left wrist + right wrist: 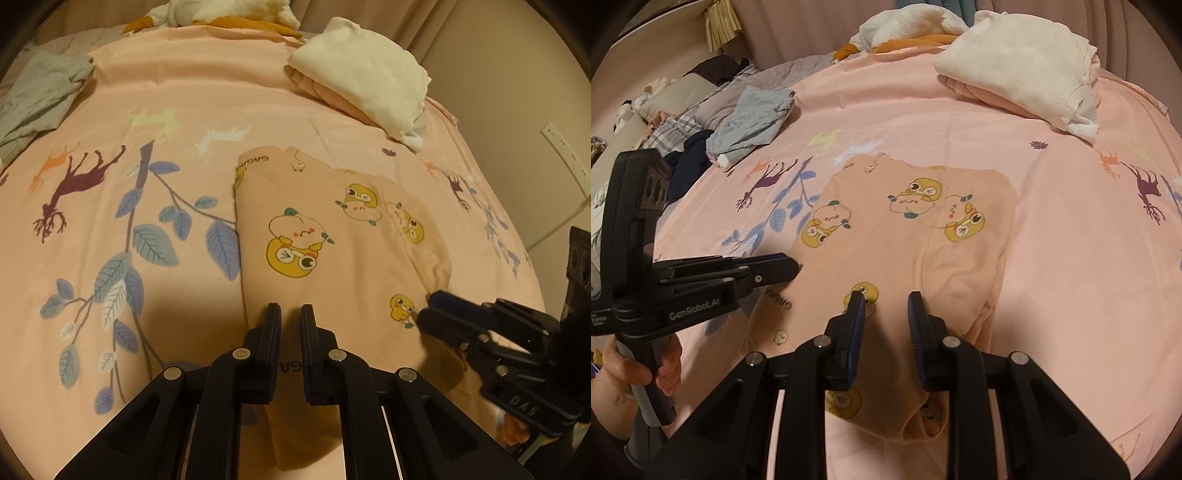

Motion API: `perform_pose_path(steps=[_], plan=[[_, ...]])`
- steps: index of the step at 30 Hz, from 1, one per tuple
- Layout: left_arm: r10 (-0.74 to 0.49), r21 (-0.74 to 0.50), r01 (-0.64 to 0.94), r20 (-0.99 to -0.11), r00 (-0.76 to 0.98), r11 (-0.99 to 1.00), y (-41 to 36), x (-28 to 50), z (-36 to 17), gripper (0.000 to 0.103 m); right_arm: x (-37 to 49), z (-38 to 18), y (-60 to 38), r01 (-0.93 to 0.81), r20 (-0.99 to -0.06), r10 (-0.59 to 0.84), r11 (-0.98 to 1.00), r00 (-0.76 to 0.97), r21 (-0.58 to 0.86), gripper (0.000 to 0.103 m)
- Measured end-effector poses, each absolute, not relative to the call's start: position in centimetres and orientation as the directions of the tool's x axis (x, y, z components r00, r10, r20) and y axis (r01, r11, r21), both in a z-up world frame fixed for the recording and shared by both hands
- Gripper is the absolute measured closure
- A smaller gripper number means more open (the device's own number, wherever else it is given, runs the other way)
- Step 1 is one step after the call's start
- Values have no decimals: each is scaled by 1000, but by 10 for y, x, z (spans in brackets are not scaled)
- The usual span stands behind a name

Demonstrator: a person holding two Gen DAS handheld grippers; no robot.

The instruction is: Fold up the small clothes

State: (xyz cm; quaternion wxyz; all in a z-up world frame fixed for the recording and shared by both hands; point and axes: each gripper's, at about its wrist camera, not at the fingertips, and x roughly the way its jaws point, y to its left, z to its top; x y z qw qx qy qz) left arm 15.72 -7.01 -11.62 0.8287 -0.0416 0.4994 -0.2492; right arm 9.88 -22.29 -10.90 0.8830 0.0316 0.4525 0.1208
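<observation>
A small peach garment (332, 236) printed with yellow cartoon ducks lies partly folded on the pink bedspread; it also shows in the right wrist view (908, 236). My left gripper (290, 314) hovers over its near left part with a narrow gap between the fingers and nothing in it; in the right wrist view (794, 264) its tips rest at the garment's left edge. My right gripper (886, 301) is open over the garment's near middle, empty; in the left wrist view (430, 306) it sits at the garment's right edge.
A folded stack of cream and pink clothes (365, 81) lies at the far right of the bed. A grey-green garment (40, 99) lies far left. A white plush toy (229, 11) sits at the head. A wall (517, 92) with a power strip (565, 151) runs along the right.
</observation>
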Motion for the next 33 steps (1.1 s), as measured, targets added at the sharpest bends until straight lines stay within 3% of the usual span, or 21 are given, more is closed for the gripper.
perform_pose_path(steps=[16,20,29,33], plan=[[-449,-309,370,-802,393,876,-56,129,-119,97,76,-124,-216,-173,-812,224,973,538,154,79],[-452,-323,357,-807,381,877,-51,124,-126,87,74,-127,-213,-164,-823,202,977,530,135,80],[-481,-370,338,-802,354,866,-41,114,-127,86,63,-129,-214,-141,-839,194,980,508,141,80],[-495,-399,312,-797,347,862,-32,112,-126,69,59,-128,-216,-136,-846,202,979,494,154,80]])
